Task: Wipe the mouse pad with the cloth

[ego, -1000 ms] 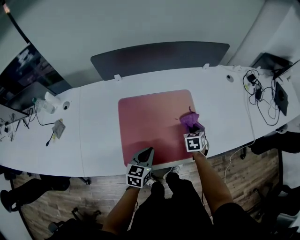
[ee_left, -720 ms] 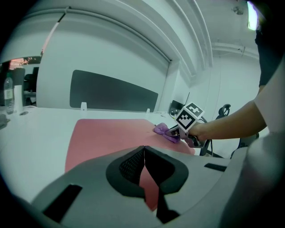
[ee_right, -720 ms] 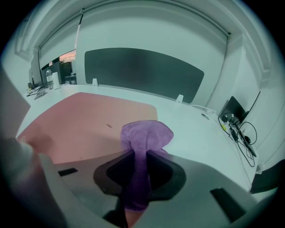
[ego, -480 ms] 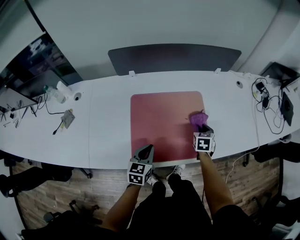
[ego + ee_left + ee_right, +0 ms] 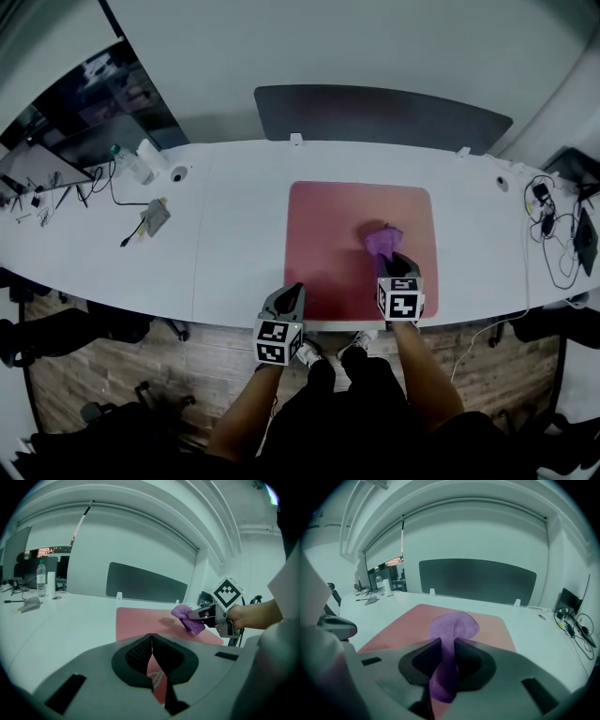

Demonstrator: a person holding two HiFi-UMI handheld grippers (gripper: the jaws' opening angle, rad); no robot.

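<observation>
A pinkish-red mouse pad (image 5: 328,234) lies flat on the white desk (image 5: 234,225), in front of me. My right gripper (image 5: 393,260) is shut on a crumpled purple cloth (image 5: 382,240), which rests on the right half of the pad. In the right gripper view the cloth (image 5: 452,629) runs between the jaws of the right gripper (image 5: 447,645) and bunches up on the pad (image 5: 401,625) ahead. My left gripper (image 5: 292,292) hovers at the desk's front edge by the pad's near left corner. In its own view the left gripper (image 5: 152,640) is shut and holds nothing.
A dark divider panel (image 5: 384,112) stands along the desk's far edge. A bottle (image 5: 124,161), a small device and cables (image 5: 150,217) lie at the far left. More cables (image 5: 562,234) sprawl at the right end. Below the desk's front edge is wooden floor.
The right gripper has dragged the cloth leftward from the pad's right edge toward its middle. The left gripper has stayed at the front edge. The head view has shifted.
</observation>
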